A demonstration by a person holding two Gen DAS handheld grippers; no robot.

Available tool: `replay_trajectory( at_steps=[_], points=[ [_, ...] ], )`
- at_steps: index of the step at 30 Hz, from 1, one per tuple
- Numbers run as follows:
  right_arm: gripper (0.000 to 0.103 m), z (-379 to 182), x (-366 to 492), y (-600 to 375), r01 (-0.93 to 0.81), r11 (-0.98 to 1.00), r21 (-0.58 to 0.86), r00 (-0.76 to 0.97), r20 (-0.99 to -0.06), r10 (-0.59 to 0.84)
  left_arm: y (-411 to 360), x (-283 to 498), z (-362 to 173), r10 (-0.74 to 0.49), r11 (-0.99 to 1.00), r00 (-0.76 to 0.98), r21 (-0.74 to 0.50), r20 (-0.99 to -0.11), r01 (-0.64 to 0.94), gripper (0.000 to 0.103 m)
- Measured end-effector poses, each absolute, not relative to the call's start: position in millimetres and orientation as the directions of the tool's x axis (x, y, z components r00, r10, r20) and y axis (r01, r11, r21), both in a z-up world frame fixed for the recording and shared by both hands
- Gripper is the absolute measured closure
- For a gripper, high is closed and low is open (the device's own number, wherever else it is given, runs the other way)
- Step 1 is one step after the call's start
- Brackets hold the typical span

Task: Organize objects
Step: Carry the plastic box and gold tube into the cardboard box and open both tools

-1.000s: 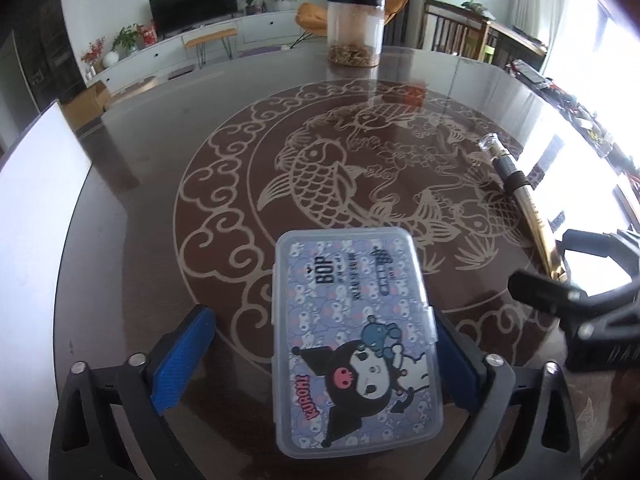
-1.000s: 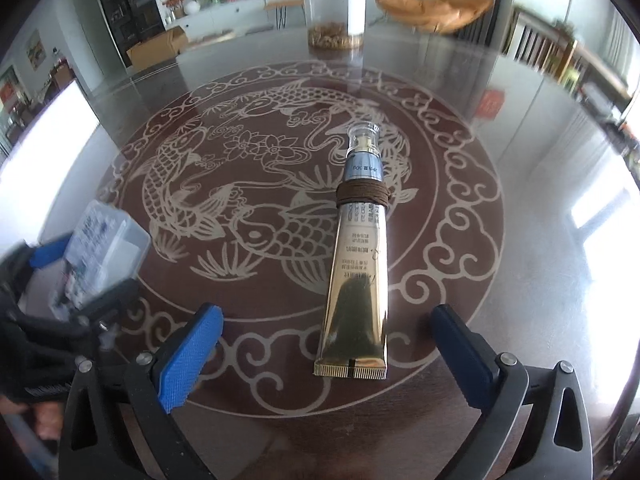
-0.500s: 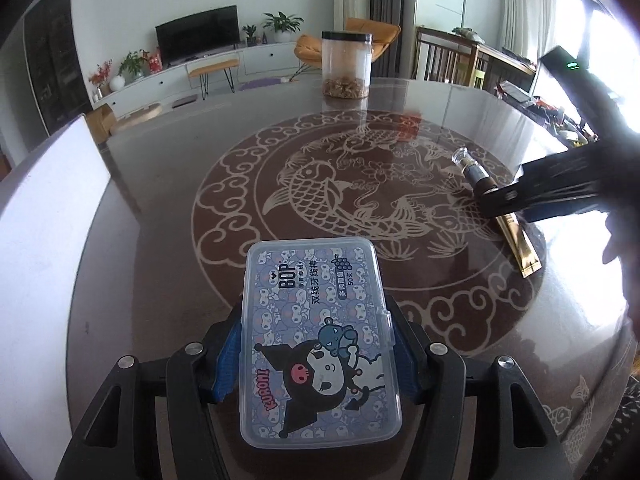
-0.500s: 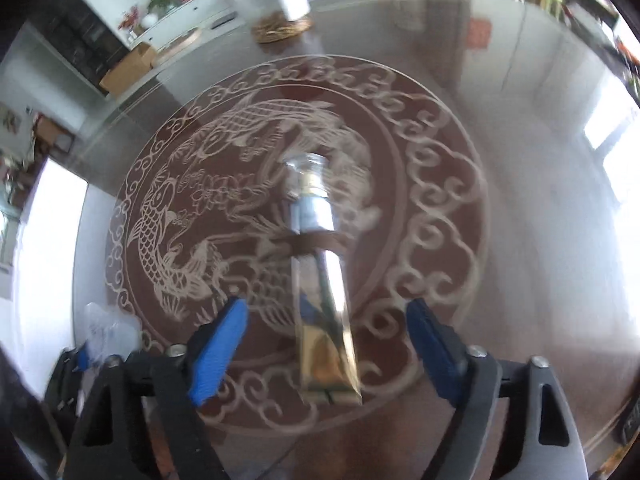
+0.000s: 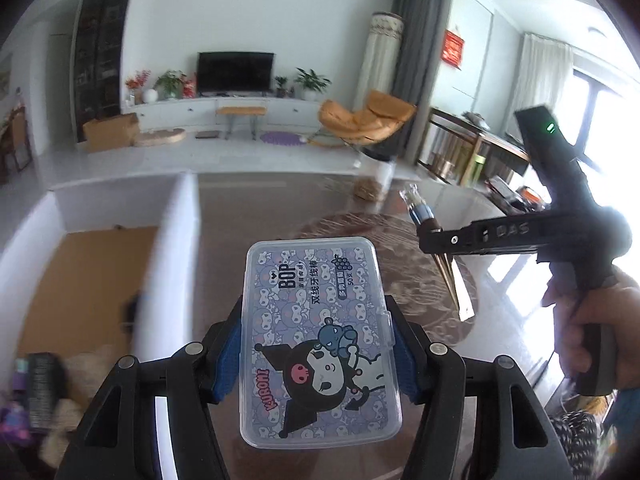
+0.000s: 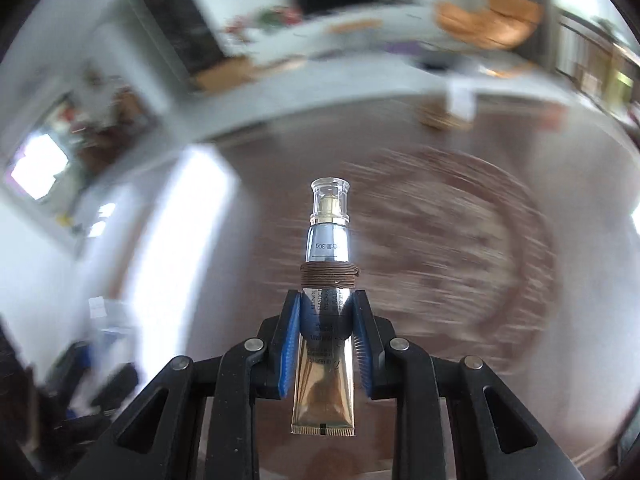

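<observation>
Left fingers: the blue pads (image 5: 228, 354) press both long sides of the clear plastic box (image 5: 318, 340), so the left gripper (image 5: 316, 356) is clamped on it.
Right fingers: the blue pads (image 6: 290, 344) pinch the gold tube (image 6: 325, 364); the right gripper (image 6: 326, 336) is fully closed on its body, below the brown cord wrap.
Box: held flat, cartoon lid facing up, above the dark patterned table (image 5: 248, 208).
Tube: clear cap pointing away, crimped end toward the camera, clear of the table.
Right hand (image 5: 592, 320): wrapped round the gripper handle, at the left view's right edge, tube tilted cap-up.
Background: right view heavily blurred.
</observation>
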State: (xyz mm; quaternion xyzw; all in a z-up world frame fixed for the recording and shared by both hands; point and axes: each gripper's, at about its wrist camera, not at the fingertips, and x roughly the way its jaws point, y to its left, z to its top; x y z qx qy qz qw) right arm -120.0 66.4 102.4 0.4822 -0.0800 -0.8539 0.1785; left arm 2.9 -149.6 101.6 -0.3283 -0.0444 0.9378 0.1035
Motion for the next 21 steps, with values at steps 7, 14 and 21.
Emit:
replay_trajectory(
  at_steps=[7, 14, 21],
  points=[
    [0.077, 143.3, -73.4, -124.1, 0.545, -0.762, 0.348, -0.333, -0.745, -0.578, -285.1, 32.7, 101.7, -0.141, -0.988, -0.717, 0.047, -0.683, 0.149, 0.041],
    [0.071, 81.1, -53.9, -237.4, 0.631, -0.711, 0.311, -0.173, -0.837, -0.519, -350.5, 38.3, 57.4, -0.248, -0.954, -0.564, 0.098, -0.787, 0.283, 0.041],
    [0.044, 80.3, -45.1, -242.7, 0.639, -0.723, 0.260, -0.192, -0.857, -0.478, -340.3, 47.0, 56.7, -0.315, -0.941, -0.570, 0.170, -0.759, 0.294, 0.012]
  ],
)
